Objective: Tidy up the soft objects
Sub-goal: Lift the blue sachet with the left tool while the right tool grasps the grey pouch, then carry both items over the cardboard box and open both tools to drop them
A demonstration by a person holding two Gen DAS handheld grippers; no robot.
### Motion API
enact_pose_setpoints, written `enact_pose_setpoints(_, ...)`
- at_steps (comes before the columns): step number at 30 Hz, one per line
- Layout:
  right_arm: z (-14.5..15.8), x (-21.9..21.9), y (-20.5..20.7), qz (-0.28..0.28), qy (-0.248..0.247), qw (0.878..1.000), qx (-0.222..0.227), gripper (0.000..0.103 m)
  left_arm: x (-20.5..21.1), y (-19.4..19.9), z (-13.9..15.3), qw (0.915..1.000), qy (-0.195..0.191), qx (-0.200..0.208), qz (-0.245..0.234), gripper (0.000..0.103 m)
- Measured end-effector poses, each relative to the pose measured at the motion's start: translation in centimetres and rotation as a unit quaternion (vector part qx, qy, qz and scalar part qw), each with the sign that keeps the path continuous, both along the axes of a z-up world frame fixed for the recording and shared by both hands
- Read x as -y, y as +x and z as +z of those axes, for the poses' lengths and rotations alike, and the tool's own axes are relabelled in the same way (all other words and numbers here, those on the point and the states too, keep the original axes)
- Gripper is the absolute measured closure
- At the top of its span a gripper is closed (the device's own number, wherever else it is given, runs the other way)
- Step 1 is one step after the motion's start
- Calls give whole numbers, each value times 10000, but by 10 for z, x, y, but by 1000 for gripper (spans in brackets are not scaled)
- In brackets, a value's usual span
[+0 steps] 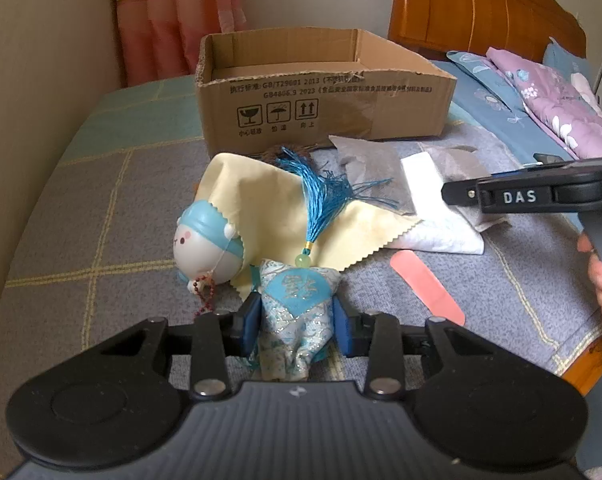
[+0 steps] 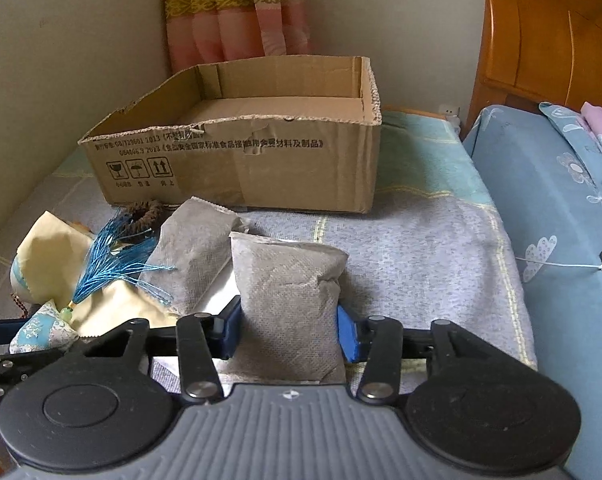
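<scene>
Both tongs pinch soft things on the bed: left tongs (image 1: 295, 322) squeeze the blue sachet (image 1: 295, 304), right tongs (image 2: 289, 334) clamp a grey pouch (image 2: 289, 300). Lifted toward the cardboard box (image 2: 237, 168) at twelve o'clock, the sachet's tassel (image 1: 325, 192) could snag the yellow cloth (image 1: 261, 200).

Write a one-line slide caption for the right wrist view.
Right tool closed on a grey fabric pouch on the bed, open cardboard box waiting behind.
</scene>
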State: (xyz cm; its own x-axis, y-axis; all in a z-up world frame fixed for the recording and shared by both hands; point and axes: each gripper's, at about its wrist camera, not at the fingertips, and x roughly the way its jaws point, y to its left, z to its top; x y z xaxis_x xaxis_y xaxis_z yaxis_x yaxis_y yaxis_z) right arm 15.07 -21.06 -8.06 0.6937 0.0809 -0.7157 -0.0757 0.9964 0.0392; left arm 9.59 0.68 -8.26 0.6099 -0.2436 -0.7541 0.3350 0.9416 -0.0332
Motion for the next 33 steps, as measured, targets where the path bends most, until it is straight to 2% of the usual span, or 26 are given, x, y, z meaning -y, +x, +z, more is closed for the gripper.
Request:
enact_pose_setpoints(9,20,2,-17,188,-175,9996,96,53,2,-9,20,9993,151,131,-323,67)
enact_pose_setpoints(12,30,1,-21,330,-327,9988,160,53,-3,-10,35,9990,-65,109,-424,68)
enact_pose_setpoints(17,59,-2,-17,593,-498,9962,410,53,-5,-6,66,9979,-57,461,-457,68)
enact_pose_setpoints(21,87,-7,2,777,-586,9926,729,53,-2,7,94,9951,22,873,-464,68)
enact_pose_setpoints(27,124,-16,68,853,-684,9887,1025,52,4,40,125,9904,49,1310,-430,68)
enact_pose_setpoints(29,127,-19,93,875,-769,9882,996,47,8,53,130,9899,114,1355,-411,68)
enact_pose_setpoints(30,127,-19,101,826,-814,9876,1056,30,10,60,132,9895,143,1376,-417,68)
enact_pose_setpoints(31,126,-20,108,740,-856,9868,1155,3,12,66,134,9894,164,1380,-429,68)
enact_pose_setpoints(33,125,-19,114,847,-753,9863,1200,0,17,80,137,9892,192,1385,-439,68)
